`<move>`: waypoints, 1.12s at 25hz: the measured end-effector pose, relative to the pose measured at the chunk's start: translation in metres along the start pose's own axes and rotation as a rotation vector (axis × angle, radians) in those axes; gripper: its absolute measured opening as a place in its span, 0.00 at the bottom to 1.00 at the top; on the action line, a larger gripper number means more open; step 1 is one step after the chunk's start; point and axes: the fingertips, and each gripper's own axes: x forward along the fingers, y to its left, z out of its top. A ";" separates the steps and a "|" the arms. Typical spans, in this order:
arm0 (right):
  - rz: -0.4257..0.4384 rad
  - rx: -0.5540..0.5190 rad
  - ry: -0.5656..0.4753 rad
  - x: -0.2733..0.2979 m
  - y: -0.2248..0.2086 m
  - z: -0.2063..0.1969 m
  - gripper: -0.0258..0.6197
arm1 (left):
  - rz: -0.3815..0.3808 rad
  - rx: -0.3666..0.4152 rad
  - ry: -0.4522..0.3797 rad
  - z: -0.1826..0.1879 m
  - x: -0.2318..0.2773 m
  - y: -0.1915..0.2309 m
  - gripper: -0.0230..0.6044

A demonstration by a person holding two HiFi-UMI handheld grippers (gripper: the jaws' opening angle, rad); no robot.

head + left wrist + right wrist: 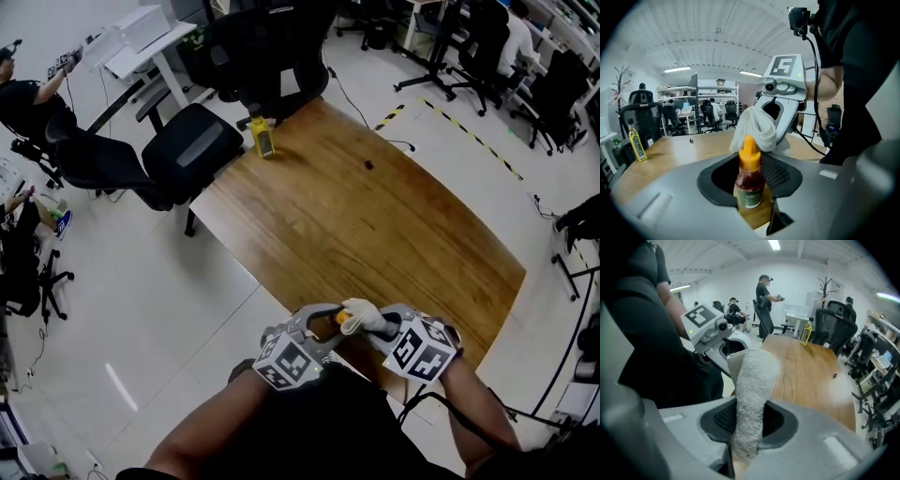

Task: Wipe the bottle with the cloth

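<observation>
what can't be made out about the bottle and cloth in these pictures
Left gripper view: the bottle base is hidden by the left gripper body, and the label print is too small and blurred.
Right gripper view: the bottle is blocked by the cloth.
Head view: most of the bottle is covered by the cloth and the left gripper, and the dark speck on the table is too small.

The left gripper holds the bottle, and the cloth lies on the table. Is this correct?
Not quite: the cloth is not on the table; the right gripper holds it, as the right gripper view shows. The left gripper does hold the bottle.
</observation>
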 end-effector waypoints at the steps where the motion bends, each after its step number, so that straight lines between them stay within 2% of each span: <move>1: 0.003 0.011 0.021 0.001 0.000 -0.008 0.16 | -0.006 0.008 0.008 -0.002 0.000 0.001 0.29; 4: -0.027 0.117 0.053 -0.002 -0.001 -0.024 0.16 | -0.039 0.035 0.024 -0.009 0.000 0.003 0.29; 7: -0.101 0.295 0.012 -0.013 -0.003 -0.029 0.16 | -0.109 0.056 0.020 -0.015 -0.002 0.006 0.30; 10: -0.196 0.496 -0.104 -0.030 -0.002 -0.022 0.16 | -0.197 0.070 -0.005 -0.013 -0.017 0.013 0.33; 13: -0.328 0.716 -0.265 -0.052 0.008 -0.014 0.16 | -0.242 0.061 -0.033 -0.005 -0.042 0.024 0.33; 16: -0.467 0.903 -0.476 -0.069 0.026 0.003 0.16 | -0.235 -0.044 -0.066 -0.003 -0.071 0.051 0.29; 18: -0.532 1.016 -0.674 -0.080 0.046 0.021 0.16 | -0.241 -0.141 -0.083 -0.003 -0.094 0.061 0.17; 20: -0.608 1.086 -0.857 -0.091 0.072 0.036 0.16 | -0.274 -0.169 -0.078 -0.004 -0.113 0.059 0.06; 21: -0.655 1.102 -0.914 -0.094 0.084 0.041 0.16 | -0.288 -0.160 -0.067 -0.006 -0.120 0.058 0.06; 23: -0.736 1.127 -0.946 -0.094 0.105 0.043 0.16 | -0.289 -0.164 -0.026 -0.010 -0.128 0.058 0.06; 24: -0.752 1.146 -0.947 -0.091 0.114 0.043 0.16 | -0.278 -0.192 -0.004 -0.012 -0.131 0.060 0.06; 26: -0.756 1.208 -0.960 -0.084 0.134 0.040 0.16 | -0.258 -0.276 0.010 -0.014 -0.142 0.058 0.06; 28: -0.761 1.262 -0.981 -0.081 0.150 0.034 0.16 | -0.250 -0.304 -0.015 -0.009 -0.155 0.052 0.06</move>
